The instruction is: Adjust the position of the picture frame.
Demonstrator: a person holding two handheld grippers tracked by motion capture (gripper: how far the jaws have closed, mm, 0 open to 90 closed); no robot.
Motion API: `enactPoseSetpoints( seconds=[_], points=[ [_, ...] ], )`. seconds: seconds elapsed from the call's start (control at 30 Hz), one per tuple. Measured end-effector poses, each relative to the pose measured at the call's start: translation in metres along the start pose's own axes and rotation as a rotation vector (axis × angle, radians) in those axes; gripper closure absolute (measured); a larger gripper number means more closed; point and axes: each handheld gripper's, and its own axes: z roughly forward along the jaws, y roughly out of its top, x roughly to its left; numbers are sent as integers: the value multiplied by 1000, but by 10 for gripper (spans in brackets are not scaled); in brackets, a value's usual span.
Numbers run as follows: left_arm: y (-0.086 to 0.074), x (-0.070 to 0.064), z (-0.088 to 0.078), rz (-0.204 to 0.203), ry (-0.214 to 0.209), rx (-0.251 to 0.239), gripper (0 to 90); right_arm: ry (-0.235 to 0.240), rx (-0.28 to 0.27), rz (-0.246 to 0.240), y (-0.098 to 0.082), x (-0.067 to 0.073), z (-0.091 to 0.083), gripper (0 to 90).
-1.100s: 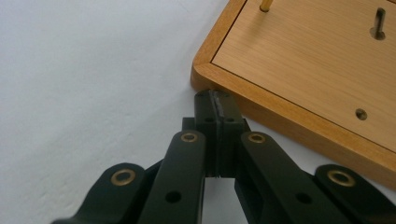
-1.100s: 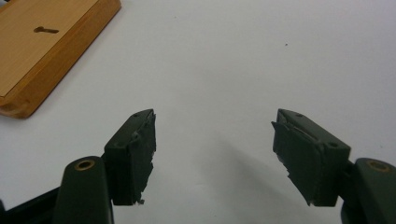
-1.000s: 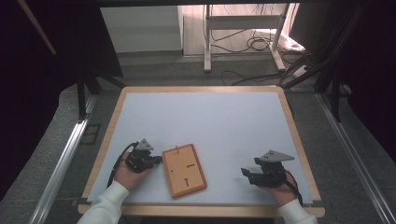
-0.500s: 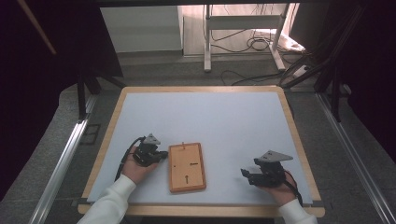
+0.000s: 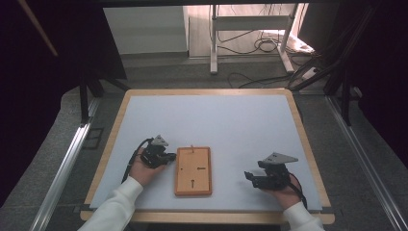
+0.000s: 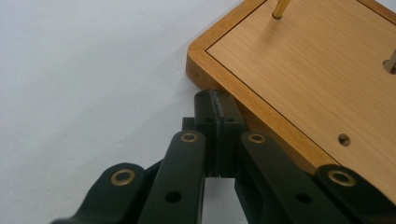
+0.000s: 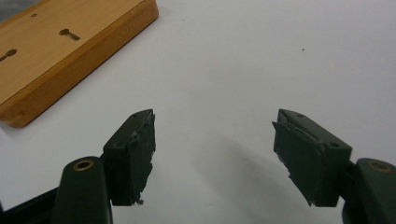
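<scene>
Wooden board [image 5: 193, 171] btwn grippers: L gripper [image 6: 218, 109] clenched at its edge, R gripper [image 7: 215, 135] spread, apart.

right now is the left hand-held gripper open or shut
Shut: in the left gripper view the left hand-held gripper has its jaws pressed together, tips against the wooden board's edge.

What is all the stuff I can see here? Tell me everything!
board: one, orange-brown wood, near the front of the table, between the two grippers
peg: one, brass, standing up from the board
table: one, white top with a wooden rim
stand: one, white, on the floor behind the table
cables: several, black, on the floor by the stand
left gripper: one, black, jaws shut, tip against the board's edge
right gripper: one, black, jaws open over bare table
</scene>
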Motion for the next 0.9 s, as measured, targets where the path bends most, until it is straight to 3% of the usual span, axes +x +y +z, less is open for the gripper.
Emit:
enactPoseSetpoints(
  seconds=[0.53,0.63,0.8,0.9],
  points=[
    [1,-1,-3,16,9,-14,900,-9,-7,-33,2,2,2,299],
    [-5,-5,-17,33,-1,-68,899,-14,-14,-46,1,3,0,298],
    [-12,-11,-29,51,-30,-115,812,-13,-15,-63,-1,6,-1,295],
    [-12,-15,-35,55,-28,-155,669,-13,-15,-64,-2,6,-2,293]
  ],
)
